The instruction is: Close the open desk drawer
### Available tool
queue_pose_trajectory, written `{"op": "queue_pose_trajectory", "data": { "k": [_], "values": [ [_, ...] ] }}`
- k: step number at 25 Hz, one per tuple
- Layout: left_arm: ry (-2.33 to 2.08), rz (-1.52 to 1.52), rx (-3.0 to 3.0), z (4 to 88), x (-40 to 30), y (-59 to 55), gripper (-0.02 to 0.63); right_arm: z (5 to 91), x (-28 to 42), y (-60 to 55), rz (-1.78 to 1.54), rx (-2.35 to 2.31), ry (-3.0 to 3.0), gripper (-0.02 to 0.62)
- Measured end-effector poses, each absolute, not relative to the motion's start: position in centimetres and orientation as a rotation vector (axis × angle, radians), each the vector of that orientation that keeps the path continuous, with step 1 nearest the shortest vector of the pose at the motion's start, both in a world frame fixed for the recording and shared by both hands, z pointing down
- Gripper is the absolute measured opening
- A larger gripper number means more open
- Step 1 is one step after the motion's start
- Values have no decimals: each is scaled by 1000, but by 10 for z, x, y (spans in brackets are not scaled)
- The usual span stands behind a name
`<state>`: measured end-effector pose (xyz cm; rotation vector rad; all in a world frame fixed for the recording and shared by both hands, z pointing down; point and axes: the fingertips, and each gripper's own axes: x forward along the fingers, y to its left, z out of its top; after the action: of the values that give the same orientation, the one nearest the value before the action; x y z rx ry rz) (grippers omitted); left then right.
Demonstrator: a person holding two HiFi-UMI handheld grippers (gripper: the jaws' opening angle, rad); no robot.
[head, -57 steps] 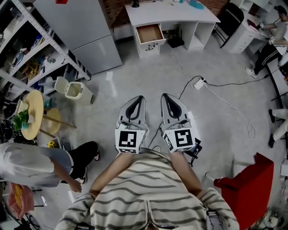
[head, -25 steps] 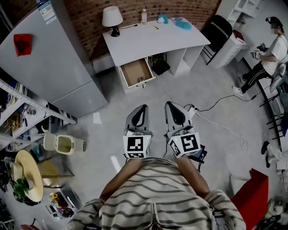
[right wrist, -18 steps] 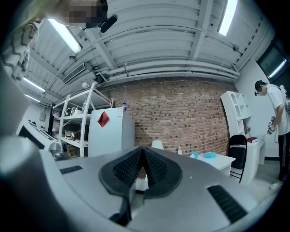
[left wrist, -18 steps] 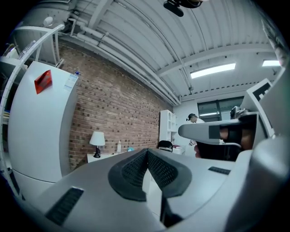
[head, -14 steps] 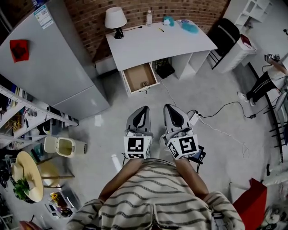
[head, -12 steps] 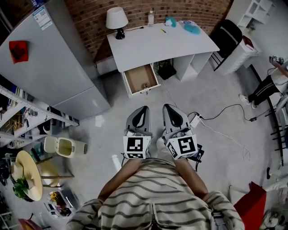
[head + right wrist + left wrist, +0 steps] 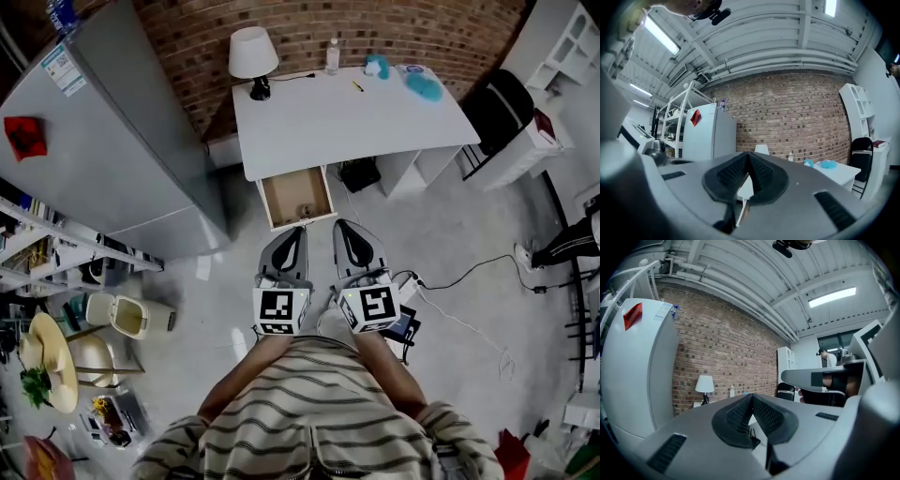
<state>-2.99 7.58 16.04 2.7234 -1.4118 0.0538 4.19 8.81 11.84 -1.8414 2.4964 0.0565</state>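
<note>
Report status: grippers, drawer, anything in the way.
Shut and empty: left gripper, right gripper, both short of the drawer. Drawer open under the desk. No obstacle seen.

Small object (image 7: pixel 303 208) in drawer (image 7: pixel 284 192) too small to identify, person (image 7: pixel 565 249) cut by right edge

White lamp (image 7: pixel 253 52), bottle (image 7: pixel 332 56), grey fridge (image 7: pixel 103 141)

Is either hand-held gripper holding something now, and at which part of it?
Nothing is held. The left hand-held gripper and the right hand-held gripper both have their jaws shut together, with nothing between them.
</note>
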Motion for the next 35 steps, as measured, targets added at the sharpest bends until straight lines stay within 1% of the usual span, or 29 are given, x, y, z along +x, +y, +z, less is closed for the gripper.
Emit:
{"op": "queue_pose_trajectory", "data": {
  "k": [9,19,25,35],
  "values": [
    [-1491,51,2671,157,31,-4,6,123,102,2,9,-1786,2562,11],
    [-1573,64,2597,168,67,-53,6,139,140,-52,-50,-1696,2614,11],
    [-1585,93,2562,181,75,-62,6,149,146,-65,-81,-1665,2633,11],
    [-1551,90,2499,212,53,-77,6,175,129,-91,-155,-1680,2662,11]
  ]
}}
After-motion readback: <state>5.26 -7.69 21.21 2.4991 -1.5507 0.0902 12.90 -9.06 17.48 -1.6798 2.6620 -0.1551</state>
